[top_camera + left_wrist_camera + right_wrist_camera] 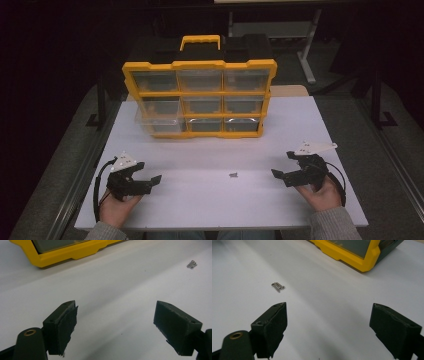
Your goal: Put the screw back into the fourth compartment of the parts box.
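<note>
Picking up those screws (233, 175) looks like the job here, so a few thoughts going left to right. Left gripper (156, 178) sits low over the table (210, 205) at the near left corner, jaws spread wide, nothing between them. The screws lie mid-table, about halfway between both tools and well apart from each. Right gripper (276, 173) mirrors it on the near right, jaws also as wide as they go and empty.

My take: the screws are tiny and bunched together, so come in low with one tool, pads nearly flat on the table, straddle the whole bunch and close slowly, or they'll skitter off. I'd guess they're headed for the organizer (200, 97), whose lower-left drawer (156, 120) sticks out a bit.

On views: the high view shows that drawer and both hands. The left gripper view catches the screws (191, 264) far off at the top right edge. The right gripper view has the screws (278, 286) closer, and there you can count roughly three.
</note>
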`<act>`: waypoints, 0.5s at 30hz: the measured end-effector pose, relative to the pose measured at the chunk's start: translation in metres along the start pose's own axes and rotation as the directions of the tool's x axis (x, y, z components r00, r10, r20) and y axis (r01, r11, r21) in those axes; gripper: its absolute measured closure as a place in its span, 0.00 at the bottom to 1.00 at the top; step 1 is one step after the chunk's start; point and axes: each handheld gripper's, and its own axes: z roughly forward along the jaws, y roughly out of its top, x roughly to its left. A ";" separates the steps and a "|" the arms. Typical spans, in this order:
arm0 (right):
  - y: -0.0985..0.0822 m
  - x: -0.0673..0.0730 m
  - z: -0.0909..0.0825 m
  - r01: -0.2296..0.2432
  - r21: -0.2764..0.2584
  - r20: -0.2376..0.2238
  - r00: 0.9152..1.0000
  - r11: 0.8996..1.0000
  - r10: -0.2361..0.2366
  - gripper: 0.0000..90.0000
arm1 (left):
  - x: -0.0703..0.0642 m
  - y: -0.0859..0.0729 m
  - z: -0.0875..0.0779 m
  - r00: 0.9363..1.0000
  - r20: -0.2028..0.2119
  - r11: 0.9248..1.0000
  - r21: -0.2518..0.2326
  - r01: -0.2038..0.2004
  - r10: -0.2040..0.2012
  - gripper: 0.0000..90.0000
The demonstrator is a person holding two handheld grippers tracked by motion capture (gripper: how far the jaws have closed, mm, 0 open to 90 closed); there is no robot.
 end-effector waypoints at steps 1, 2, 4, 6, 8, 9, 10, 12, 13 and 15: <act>0.000 0.000 0.001 0.001 0.003 -0.002 1.000 1.000 -0.001 0.15 | 0.000 0.000 0.000 1.000 0.000 1.000 0.000 0.000 0.000 0.20; 0.000 0.001 0.001 0.000 0.007 -0.007 1.000 1.000 0.000 0.15 | -0.001 0.000 0.000 1.000 0.003 1.000 -0.007 0.007 -0.007 0.20; 0.000 0.001 0.003 0.006 0.010 -0.009 1.000 1.000 -0.006 0.15 | -0.001 0.000 0.000 1.000 0.005 1.000 -0.007 0.003 -0.003 0.20; 0.001 0.001 0.003 0.001 0.015 -0.011 1.000 1.000 -0.001 0.15 | -0.001 0.000 -0.001 1.000 0.006 1.000 0.002 -0.011 0.011 0.20; 0.001 0.002 0.004 0.001 0.019 -0.016 1.000 1.000 0.000 0.15 | -0.001 0.000 0.000 1.000 0.008 1.000 0.006 -0.014 0.014 0.20; 0.001 0.002 0.005 0.005 0.021 -0.020 1.000 1.000 -0.005 0.15 | -0.001 0.000 0.000 1.000 0.008 1.000 0.006 -0.014 0.014 0.20; 0.002 0.002 0.005 0.006 0.024 -0.024 1.000 1.000 -0.006 0.15 | -0.001 0.001 0.000 1.000 0.009 1.000 0.011 -0.019 0.019 0.20; 0.003 0.002 0.006 0.008 0.032 -0.032 0.999 0.999 -0.007 0.15 | -0.002 0.001 0.001 1.000 0.011 1.000 0.010 -0.016 0.016 0.20; 0.003 0.002 0.006 0.013 0.035 -0.034 0.999 0.999 -0.012 0.15 | -0.002 0.001 0.001 1.000 0.011 1.000 0.010 -0.016 0.016 0.20; 0.005 0.003 0.006 0.012 0.041 -0.036 0.999 0.999 -0.010 0.15 | -0.002 0.001 0.002 1.000 0.014 1.000 0.007 -0.016 0.016 0.20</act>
